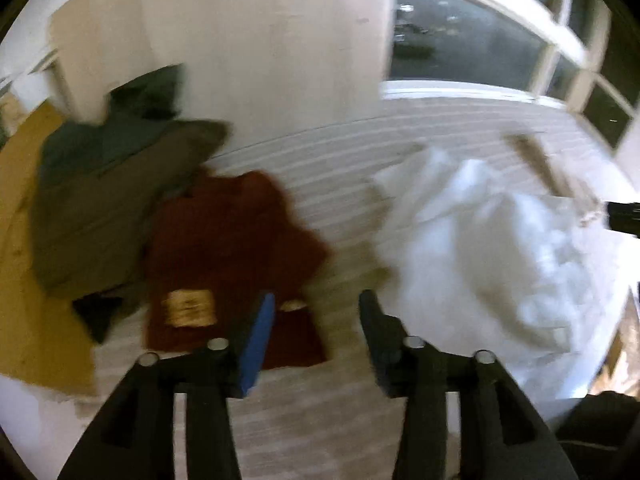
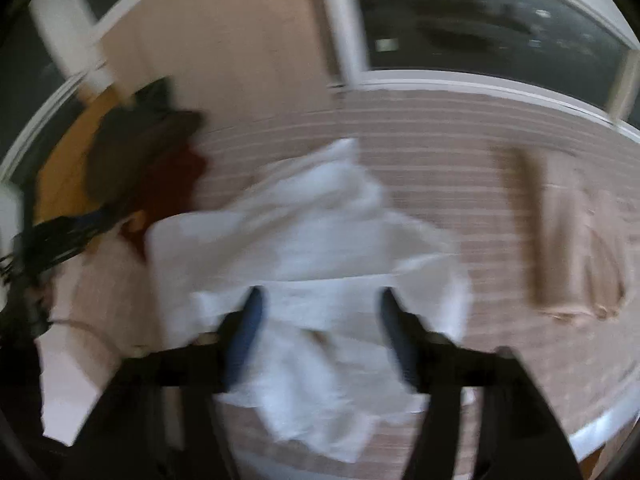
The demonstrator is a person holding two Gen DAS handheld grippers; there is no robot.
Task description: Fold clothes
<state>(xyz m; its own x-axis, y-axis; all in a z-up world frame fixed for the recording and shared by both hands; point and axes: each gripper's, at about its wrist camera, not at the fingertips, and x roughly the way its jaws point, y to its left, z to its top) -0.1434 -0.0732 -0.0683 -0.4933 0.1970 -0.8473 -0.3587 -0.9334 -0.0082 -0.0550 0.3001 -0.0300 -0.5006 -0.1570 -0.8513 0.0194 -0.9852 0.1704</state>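
Right wrist view is pretty smeared, but you can make out the right tool [image 2: 320, 300] with its jaws standing wide and nothing pinched, hanging right over a crumpled white garment [image 2: 304, 240] that's lying on the striped bed [image 2: 440, 140]. Whether the pads are brushing the cloth or just above it, can't tell through the blur. From the left wrist, the left tool [image 1: 316, 304] is about half open and empty too, aimed at bare bedding in the gap between a dark red garment [image 1: 228, 248] on its left and that same white one off to its right. So the white piece sits straight ahead of the right tool and sideways from the left; the right hand is clearly the nearer one. It sprawls roughly side to side, no clean long axis I'd swear to. Olive and green clothes [image 1: 120, 184] are piled further back left, a tan folded item [image 2: 568, 240] is off right. My guess: the white one gets grabbed next.
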